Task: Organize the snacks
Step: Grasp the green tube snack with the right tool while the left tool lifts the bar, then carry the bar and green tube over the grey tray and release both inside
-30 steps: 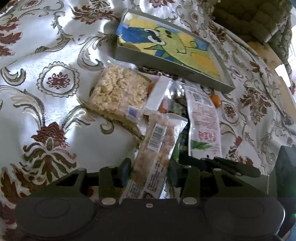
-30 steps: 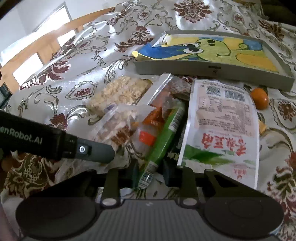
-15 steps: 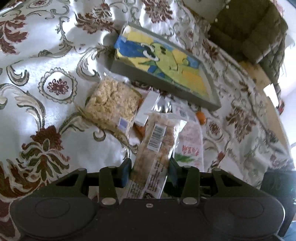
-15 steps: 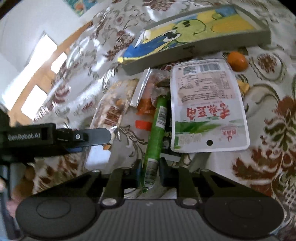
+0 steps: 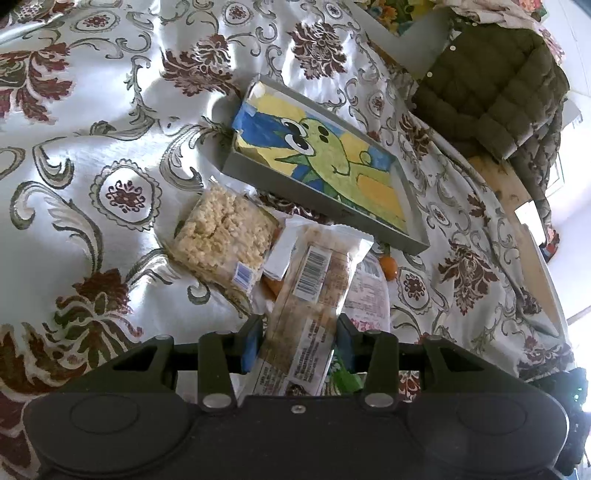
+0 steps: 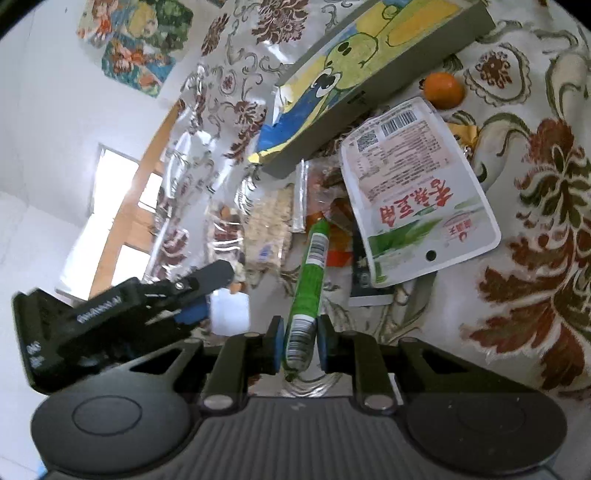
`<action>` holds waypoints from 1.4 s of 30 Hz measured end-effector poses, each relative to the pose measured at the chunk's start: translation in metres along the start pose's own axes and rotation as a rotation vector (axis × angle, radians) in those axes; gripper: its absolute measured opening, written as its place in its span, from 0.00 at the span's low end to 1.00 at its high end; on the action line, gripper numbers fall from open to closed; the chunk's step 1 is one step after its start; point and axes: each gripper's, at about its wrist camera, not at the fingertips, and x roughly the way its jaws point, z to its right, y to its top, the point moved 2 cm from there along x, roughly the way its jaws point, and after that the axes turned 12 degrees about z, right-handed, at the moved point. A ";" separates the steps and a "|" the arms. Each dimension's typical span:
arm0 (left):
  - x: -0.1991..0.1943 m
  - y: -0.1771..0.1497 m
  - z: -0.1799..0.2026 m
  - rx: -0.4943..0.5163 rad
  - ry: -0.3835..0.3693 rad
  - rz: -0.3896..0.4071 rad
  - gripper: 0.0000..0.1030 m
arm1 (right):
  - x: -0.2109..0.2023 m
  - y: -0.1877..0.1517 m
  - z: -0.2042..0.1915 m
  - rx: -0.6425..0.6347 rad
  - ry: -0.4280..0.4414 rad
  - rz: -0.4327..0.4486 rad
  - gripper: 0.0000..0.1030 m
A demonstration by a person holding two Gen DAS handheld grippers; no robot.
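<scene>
My left gripper [image 5: 298, 341] is shut on a clear cracker packet [image 5: 312, 306] with a barcode, held up above the snack pile. My right gripper [image 6: 301, 349] is shut on a green sausage stick [image 6: 310, 280], lifted off the cloth. A grey tray [image 5: 417, 236] lined with a cartoon frog picture lies beyond the pile; it also shows in the right wrist view [image 6: 472, 26]. On the cloth lie a puffed rice cake packet [image 5: 221, 232], a white pouch with red print [image 6: 417, 192] and a small orange [image 6: 443, 90].
The floral tablecloth [image 5: 92, 147] covers the table. A dark green padded jacket [image 5: 487, 81] hangs at the far right. The left gripper body [image 6: 110, 317] shows in the right wrist view. A wooden bench edge [image 5: 517, 206] runs along the right.
Both grippers have risen with their snacks; the pile and tray look further below. The right wrist view has tilted, and the sausage stick has come clear of the pile.
</scene>
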 end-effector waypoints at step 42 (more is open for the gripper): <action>-0.005 0.015 -0.017 -0.086 0.061 0.100 0.43 | 0.092 -0.026 -0.043 -0.463 -0.088 -0.078 0.22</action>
